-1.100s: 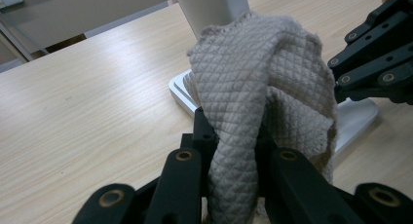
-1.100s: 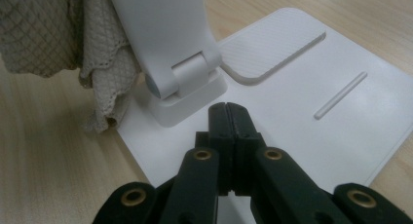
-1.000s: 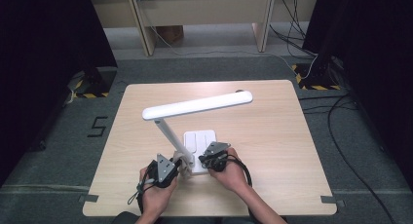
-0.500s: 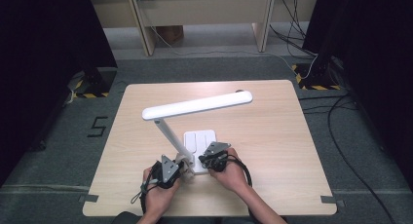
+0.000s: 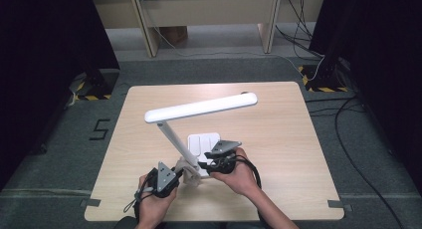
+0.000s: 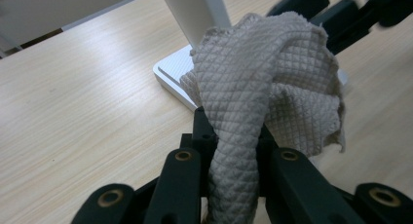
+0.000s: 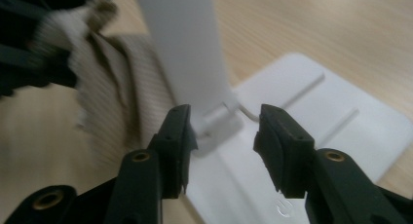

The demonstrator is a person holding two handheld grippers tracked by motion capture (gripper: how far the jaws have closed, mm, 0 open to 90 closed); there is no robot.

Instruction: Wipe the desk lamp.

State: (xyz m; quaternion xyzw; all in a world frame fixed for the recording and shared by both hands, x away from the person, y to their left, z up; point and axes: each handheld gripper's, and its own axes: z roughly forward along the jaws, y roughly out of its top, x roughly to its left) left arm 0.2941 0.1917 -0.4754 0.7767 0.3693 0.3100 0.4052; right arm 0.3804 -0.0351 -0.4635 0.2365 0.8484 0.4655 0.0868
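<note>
While the left gripper [image 6: 234,185] pinches one cloth [image 6: 263,78] (waffle-textured), the right gripper's [image 7: 221,131] just-parted fingers straddle one lamp [image 7: 185,53], empty.

In the left gripper view, the cloth [image 6: 263,83] hides most of the lamp base [image 6: 170,73], and the top edge cuts off the lamp's stem [image 6: 195,9]. In the right gripper view, the cloth [image 7: 112,92] and the left gripper [image 7: 24,48] at far left are blurred, and the stem [image 7: 185,53] runs out at the top.
</note>
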